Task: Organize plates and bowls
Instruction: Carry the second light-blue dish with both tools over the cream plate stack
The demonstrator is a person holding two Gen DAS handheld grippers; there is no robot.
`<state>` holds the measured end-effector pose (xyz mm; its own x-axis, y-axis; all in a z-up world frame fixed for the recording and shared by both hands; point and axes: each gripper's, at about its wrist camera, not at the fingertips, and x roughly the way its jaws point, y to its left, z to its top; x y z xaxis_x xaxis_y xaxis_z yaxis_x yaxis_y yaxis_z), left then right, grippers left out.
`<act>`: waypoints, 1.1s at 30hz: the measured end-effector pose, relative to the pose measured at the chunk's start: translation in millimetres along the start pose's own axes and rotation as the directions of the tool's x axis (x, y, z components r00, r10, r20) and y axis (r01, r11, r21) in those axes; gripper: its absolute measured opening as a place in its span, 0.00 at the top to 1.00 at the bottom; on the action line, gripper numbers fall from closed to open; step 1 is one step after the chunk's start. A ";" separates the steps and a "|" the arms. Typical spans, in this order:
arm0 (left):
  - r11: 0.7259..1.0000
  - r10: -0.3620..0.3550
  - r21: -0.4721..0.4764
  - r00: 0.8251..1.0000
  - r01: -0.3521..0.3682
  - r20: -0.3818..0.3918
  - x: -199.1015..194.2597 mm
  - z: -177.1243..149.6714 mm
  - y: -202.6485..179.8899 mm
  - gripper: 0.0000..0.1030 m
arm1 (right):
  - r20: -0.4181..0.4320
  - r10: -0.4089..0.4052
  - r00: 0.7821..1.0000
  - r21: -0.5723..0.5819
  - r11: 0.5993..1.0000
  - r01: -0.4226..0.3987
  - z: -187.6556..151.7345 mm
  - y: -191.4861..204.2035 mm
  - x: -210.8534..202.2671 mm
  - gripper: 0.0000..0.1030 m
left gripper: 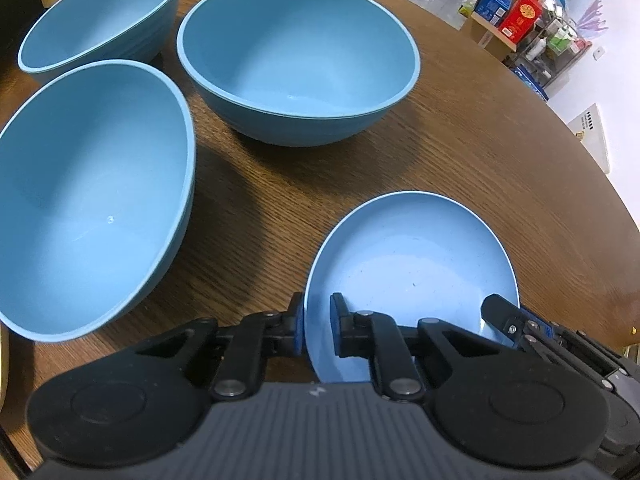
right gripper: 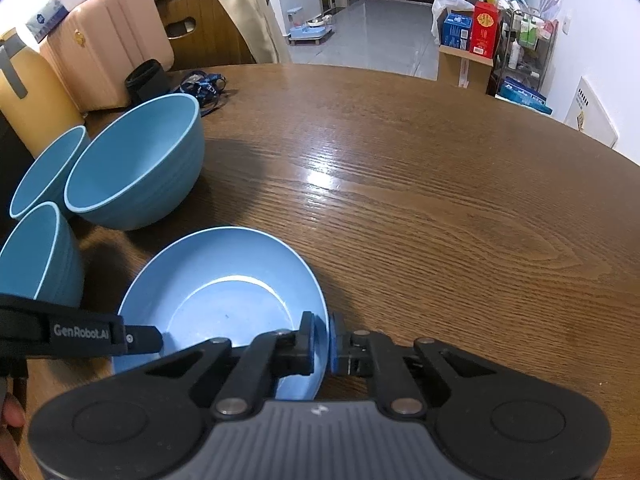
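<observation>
A shallow blue plate (left gripper: 412, 264) (right gripper: 224, 292) lies on the brown wooden table (right gripper: 400, 200). My left gripper (left gripper: 318, 322) is shut on its left rim, one pad inside and one outside. On the opposite rim my right gripper (right gripper: 321, 342) is shut the same way. Each gripper shows in the other's view: the right one's fingers (left gripper: 498, 314), and the left one's fingers (right gripper: 140, 338). Three deep blue bowls stand upright to the left: one in the middle (left gripper: 298, 60) (right gripper: 136, 164), one far left (left gripper: 100, 16) (right gripper: 48, 172), one nearest (left gripper: 92, 200) (right gripper: 36, 260).
At the table's far left are a pink case (right gripper: 108, 40), a yellow container (right gripper: 28, 96), a black cup (right gripper: 146, 78) and a blue lanyard (right gripper: 204, 84). A chair with a coat (right gripper: 240, 20) stands behind. Boxes and a rack (right gripper: 472, 32) sit on the floor beyond.
</observation>
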<state>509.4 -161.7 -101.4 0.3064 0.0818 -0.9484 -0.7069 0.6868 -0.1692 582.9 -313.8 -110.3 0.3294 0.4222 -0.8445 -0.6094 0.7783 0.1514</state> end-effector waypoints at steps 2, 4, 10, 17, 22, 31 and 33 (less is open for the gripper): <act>1.000 -0.004 0.010 1.000 0.004 0.002 -2.8 -0.6 -1.6 0.86 | 0.008 -0.005 1.000 0.002 1.000 0.005 -0.7 0.4 -3.4 0.93; 1.000 -0.009 0.019 1.000 0.009 0.005 -6.6 -1.3 -2.9 0.86 | 0.015 -0.006 1.000 0.011 1.000 0.006 -2.2 -0.3 -7.9 0.93; 0.999 -0.022 0.048 1.000 0.022 0.012 -17.8 -5.3 -3.8 0.86 | 0.038 -0.014 0.999 0.032 0.999 0.013 -8.3 0.1 -23.8 0.94; 0.994 -0.035 0.100 0.999 0.034 0.012 -37.2 -15.6 -1.1 0.86 | 0.048 -0.027 0.998 0.055 0.998 0.025 -18.4 6.7 -46.0 0.94; 0.991 -0.055 0.127 0.998 0.052 0.023 -55.1 -25.5 7.5 0.86 | 0.066 -0.036 0.997 0.065 0.997 0.032 -27.4 16.6 -66.9 0.94; 0.983 -0.075 0.171 0.996 0.067 0.039 -86.1 -42.6 30.2 0.86 | 0.089 -0.048 0.995 0.085 0.996 0.041 -50.5 41.8 -96.2 0.94; 0.982 -0.082 0.176 0.996 0.073 0.041 -92.7 -45.8 36.8 0.86 | 0.092 -0.049 0.995 0.090 0.995 0.040 -56.0 48.5 -102.1 0.94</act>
<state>425.8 -177.1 -31.9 0.3890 0.0549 -0.9196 -0.5594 0.8072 -0.1884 479.3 -345.2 -45.4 0.4234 0.4248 -0.8001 -0.5280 0.8334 0.1631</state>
